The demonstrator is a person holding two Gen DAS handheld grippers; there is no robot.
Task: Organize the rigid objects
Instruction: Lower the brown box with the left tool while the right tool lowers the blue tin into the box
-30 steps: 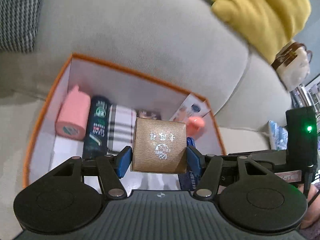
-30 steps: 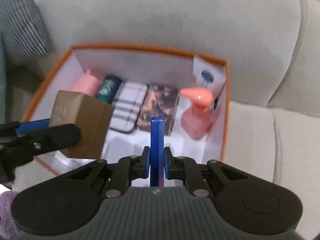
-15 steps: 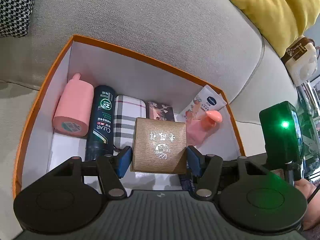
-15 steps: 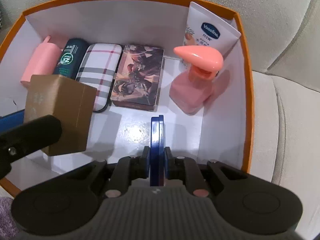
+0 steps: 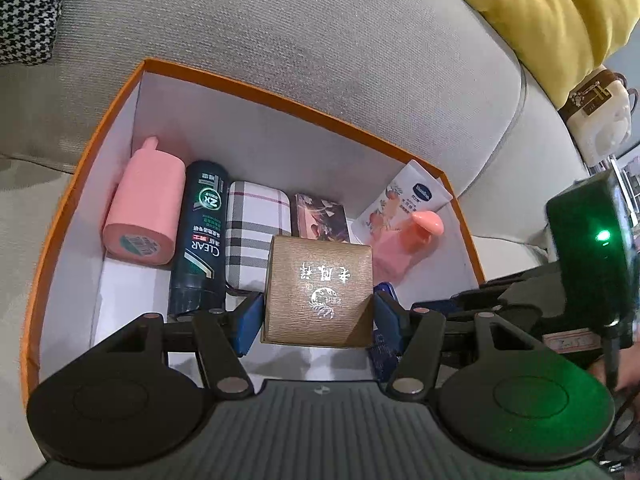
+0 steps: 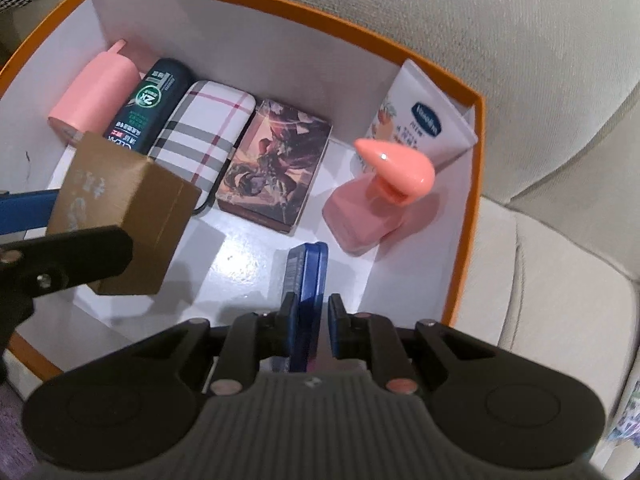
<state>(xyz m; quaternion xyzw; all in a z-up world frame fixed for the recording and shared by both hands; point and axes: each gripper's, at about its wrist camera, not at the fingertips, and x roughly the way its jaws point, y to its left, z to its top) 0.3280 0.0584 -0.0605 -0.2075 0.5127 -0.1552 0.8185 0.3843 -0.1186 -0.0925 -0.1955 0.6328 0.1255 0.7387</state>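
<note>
Both jaws of the left gripper [image 5: 318, 312] pinch a gold box [image 5: 318, 288] over the orange box [image 5: 280, 92]. Right gripper [image 6: 310, 316] jaws clamp a flat blue tin [image 6: 308, 280] on edge; ahead lie a plaid case [image 6: 204, 136] and pink pump bottle [image 6: 372, 204].

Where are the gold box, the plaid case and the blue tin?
gold box [image 5: 318, 288]: left wrist view, its printed top face.
plaid case [image 6: 202, 140]: right wrist view, middle of its lid.
blue tin [image 6: 308, 276]: right wrist view, its upper edge.
</note>
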